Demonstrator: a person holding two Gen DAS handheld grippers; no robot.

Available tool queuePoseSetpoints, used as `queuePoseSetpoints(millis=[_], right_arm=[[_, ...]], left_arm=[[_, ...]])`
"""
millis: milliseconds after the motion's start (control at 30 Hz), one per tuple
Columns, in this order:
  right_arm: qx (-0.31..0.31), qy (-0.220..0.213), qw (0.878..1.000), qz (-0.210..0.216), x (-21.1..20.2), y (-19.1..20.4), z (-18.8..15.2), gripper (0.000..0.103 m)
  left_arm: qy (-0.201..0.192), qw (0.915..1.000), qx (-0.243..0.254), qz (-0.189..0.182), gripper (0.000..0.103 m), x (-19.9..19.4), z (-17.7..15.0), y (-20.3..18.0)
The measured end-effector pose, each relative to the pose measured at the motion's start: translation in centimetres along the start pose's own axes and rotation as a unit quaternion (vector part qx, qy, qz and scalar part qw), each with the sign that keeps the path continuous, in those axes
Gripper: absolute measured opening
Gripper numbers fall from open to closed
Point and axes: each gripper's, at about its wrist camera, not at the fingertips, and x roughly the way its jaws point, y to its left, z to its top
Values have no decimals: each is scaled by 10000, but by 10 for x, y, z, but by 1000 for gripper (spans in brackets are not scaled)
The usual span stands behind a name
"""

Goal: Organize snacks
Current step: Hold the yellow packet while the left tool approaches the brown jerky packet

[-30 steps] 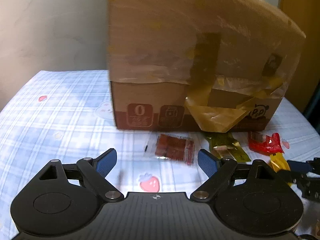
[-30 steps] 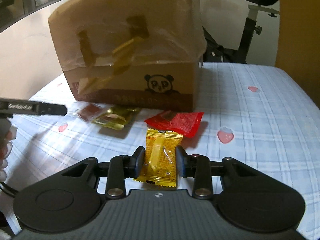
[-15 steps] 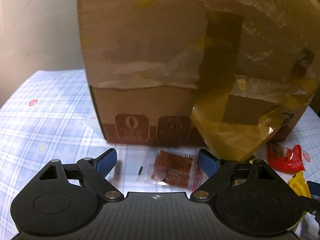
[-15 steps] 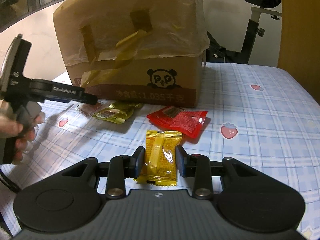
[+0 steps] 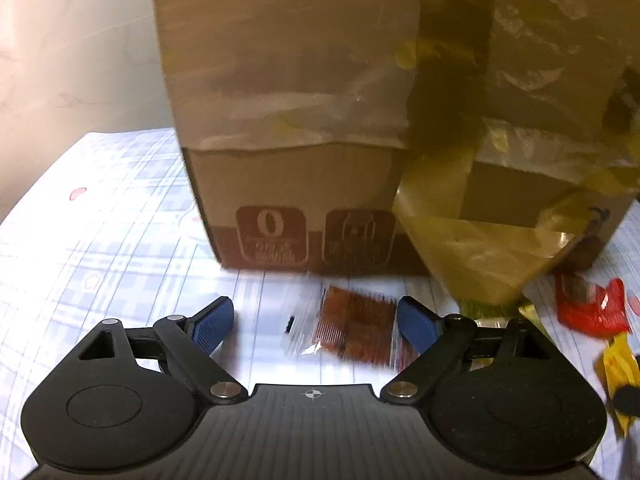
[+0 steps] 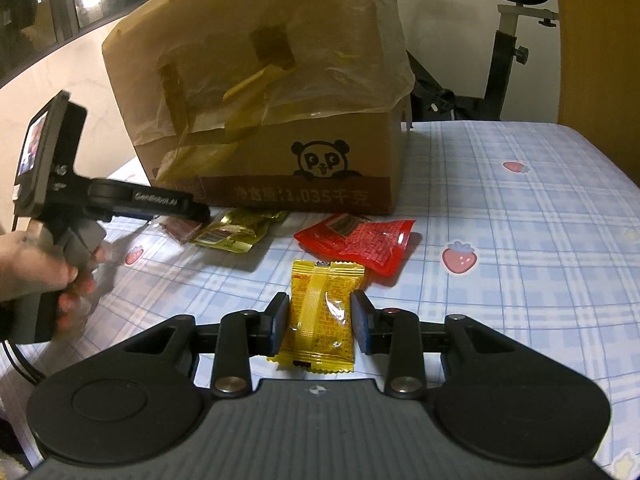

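A brown snack packet (image 5: 354, 326) in clear wrap lies on the checked cloth just before the cardboard box (image 5: 304, 120). My left gripper (image 5: 316, 326) is open, its blue pads on either side of that packet. A yellow packet (image 6: 322, 314) lies between the pads of my right gripper (image 6: 320, 320), which stands narrowly open around it without clearly pressing it. A red packet (image 6: 360, 240) and a gold-green packet (image 6: 234, 232) lie in front of the box (image 6: 272, 120). The left gripper also shows in the right wrist view (image 6: 196, 214).
The box is draped with a plastic liner and tape. The table (image 6: 520, 240) has a blue checked cloth with strawberry prints. An exercise bike (image 6: 500, 60) stands behind the table. A wooden panel (image 6: 600, 40) is at far right.
My left gripper has moved forward toward the box until the brown packet lies between its open pads. My right gripper has stayed around the yellow packet.
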Motion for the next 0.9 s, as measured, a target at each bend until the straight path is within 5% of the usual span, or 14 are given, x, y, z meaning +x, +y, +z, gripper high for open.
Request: queuePoseSetpoints(millis=[333, 900], right_arm=[[-8, -29, 10000, -14, 0, 1, 0, 36], [101, -39, 9999, 79, 0, -2, 1, 36]], left_arm=[[-124, 9995, 214, -183, 92, -10, -22, 10], [29, 9953, 669, -696, 95, 13, 5, 7]])
